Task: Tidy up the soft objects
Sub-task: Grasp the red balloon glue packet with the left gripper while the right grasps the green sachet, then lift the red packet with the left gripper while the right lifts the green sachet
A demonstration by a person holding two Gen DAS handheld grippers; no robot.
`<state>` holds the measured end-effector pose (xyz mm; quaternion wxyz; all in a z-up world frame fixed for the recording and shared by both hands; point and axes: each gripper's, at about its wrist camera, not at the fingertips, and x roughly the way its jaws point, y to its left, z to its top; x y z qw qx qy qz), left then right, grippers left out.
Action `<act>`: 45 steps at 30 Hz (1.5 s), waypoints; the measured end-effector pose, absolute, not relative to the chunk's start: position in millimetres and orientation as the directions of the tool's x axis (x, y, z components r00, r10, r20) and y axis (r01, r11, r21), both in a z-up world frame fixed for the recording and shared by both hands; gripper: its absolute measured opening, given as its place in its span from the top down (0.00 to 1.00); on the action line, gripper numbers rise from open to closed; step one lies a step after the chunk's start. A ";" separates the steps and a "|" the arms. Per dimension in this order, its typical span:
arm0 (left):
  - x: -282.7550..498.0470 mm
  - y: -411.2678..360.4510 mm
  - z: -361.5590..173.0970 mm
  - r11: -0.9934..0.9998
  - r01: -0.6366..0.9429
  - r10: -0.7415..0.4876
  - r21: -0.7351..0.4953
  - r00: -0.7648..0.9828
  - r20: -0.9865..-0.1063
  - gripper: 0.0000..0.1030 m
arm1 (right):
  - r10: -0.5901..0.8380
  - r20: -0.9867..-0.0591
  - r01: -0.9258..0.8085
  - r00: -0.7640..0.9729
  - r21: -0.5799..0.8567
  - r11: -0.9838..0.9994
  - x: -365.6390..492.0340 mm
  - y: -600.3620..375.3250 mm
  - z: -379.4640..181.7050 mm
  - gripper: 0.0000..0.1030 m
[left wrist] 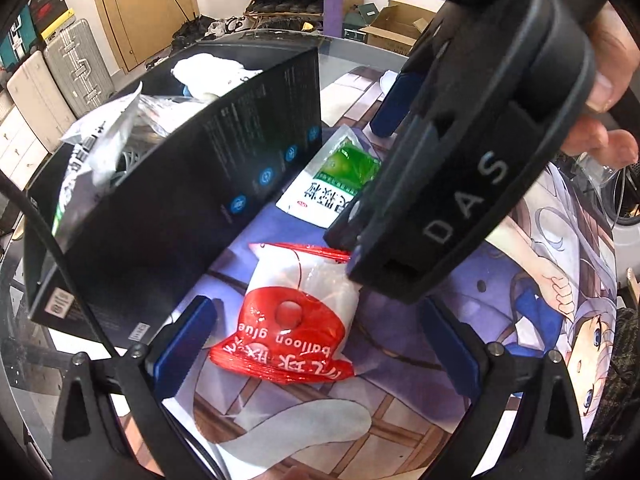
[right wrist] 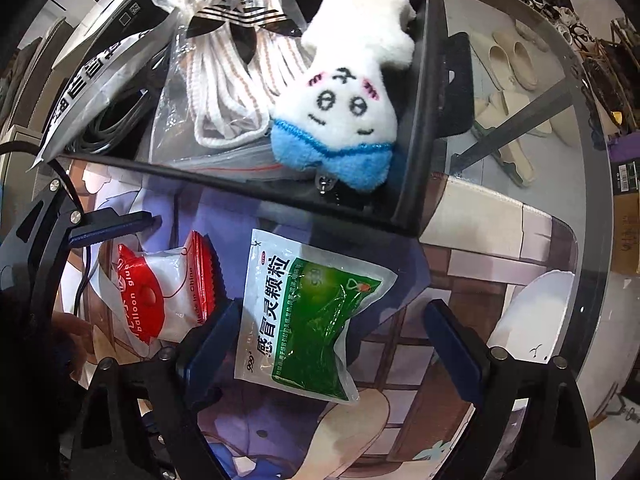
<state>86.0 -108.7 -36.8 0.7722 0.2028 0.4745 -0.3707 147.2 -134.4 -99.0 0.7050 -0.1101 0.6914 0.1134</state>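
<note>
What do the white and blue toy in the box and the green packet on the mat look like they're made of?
Toy: fuzzy plush fabric, matte, with stitched face, likely stuffed. Green packet: glossy plastic or foil film, judging by its crinkles, glare and sealed edges.

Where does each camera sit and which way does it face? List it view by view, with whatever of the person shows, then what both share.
Left wrist: on the left gripper, looking steeply down at the red balloon glue packet between its open fingers; the right gripper and a hand show above.
Right wrist: on the right gripper, looking straight down at the green sachet between its open fingers; the black box holds a plush toy.
Shared: both packets, the box, the printed mat.
</note>
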 end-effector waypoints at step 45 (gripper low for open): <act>58.1 -69.5 -32.6 0.835 0.545 -0.314 -0.074 0.362 -0.878 0.59 | 0.104 -0.993 -0.501 0.063 0.059 0.864 63.5 -165.0 -65.8 0.74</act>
